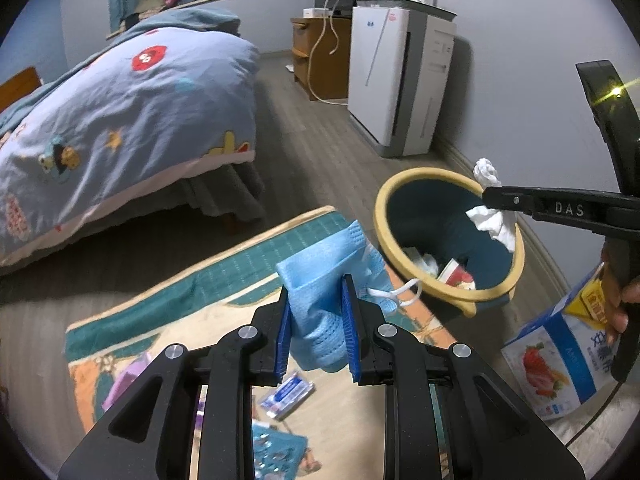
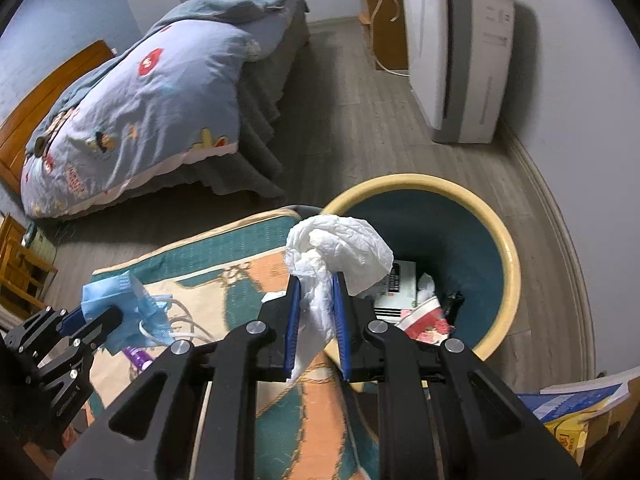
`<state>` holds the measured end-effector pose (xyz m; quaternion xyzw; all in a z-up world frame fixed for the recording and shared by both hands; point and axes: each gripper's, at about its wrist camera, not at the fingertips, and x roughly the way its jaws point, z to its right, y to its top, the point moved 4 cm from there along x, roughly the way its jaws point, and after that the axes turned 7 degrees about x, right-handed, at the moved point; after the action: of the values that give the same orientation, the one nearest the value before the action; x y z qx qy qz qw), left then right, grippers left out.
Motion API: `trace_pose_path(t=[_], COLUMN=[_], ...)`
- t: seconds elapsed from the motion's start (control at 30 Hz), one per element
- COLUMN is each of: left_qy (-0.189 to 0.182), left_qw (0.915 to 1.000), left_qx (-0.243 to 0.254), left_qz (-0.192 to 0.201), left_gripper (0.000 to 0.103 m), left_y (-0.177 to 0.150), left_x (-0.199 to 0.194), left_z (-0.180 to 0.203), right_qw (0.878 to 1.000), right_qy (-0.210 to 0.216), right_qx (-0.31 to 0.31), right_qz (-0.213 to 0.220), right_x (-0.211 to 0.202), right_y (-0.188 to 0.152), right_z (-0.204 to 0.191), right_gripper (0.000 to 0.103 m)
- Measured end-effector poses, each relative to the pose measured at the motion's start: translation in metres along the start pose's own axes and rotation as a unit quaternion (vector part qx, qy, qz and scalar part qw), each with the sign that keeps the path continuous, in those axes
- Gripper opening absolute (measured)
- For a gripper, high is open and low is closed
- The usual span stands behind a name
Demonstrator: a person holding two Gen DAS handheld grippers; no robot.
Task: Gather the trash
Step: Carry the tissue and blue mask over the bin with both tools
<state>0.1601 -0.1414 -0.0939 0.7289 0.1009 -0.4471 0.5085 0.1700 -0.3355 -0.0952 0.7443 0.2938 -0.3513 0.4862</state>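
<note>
- Left gripper [image 1: 316, 328] is nearest in the left wrist view: blue pads pinch a crumpled blue face mask [image 1: 332, 280], white ear loop hanging off its right side. Held in the air over the patterned rug [image 1: 208, 276], just left of the bin.
- Small blue-white wrapper [image 1: 286, 394] lies on the rug below the left gripper.
- Right gripper [image 2: 316, 320]: jaws narrow, clamped on a wad of white tissue [image 2: 340, 248]. Wad sits at the near-left rim of the bin, partly above the opening.
- Trash bin [image 2: 510, 276]: yellow rim, dark teal inside, standing on the wood floor at the rug's right edge. It holds paper scraps and a red-printed cup [image 2: 426, 320].
- Blue-and-white carton [image 1: 556, 360] stands on the floor right of the bin.
- Background: bed with blue quilt [image 1: 132, 108] at left, white appliance [image 1: 400, 80] against the right wall.
</note>
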Motion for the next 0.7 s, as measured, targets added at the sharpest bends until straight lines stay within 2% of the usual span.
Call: trace_pose_path(t=[0.37, 0.7], left_qy=[-0.009, -0.022], left_qw=[0.9997, 0.9991], left_qx=[0.020, 0.031], left_qz=[-0.009, -0.019], left_gripper=[0.023, 0.023], left_y=[0.009, 0.020], left_x=[0.022, 0.045], left_z=[0.027, 0.057], right_qw=[0.998, 0.994], right_qy=[-0.018, -0.020], right_qx=[0.063, 0.104], right_qz=[0.000, -0.011], right_x=[0.011, 0.020], right_y=[0.012, 0.015], right_z=[0.059, 0.095], right_gripper=[0.016, 0.016])
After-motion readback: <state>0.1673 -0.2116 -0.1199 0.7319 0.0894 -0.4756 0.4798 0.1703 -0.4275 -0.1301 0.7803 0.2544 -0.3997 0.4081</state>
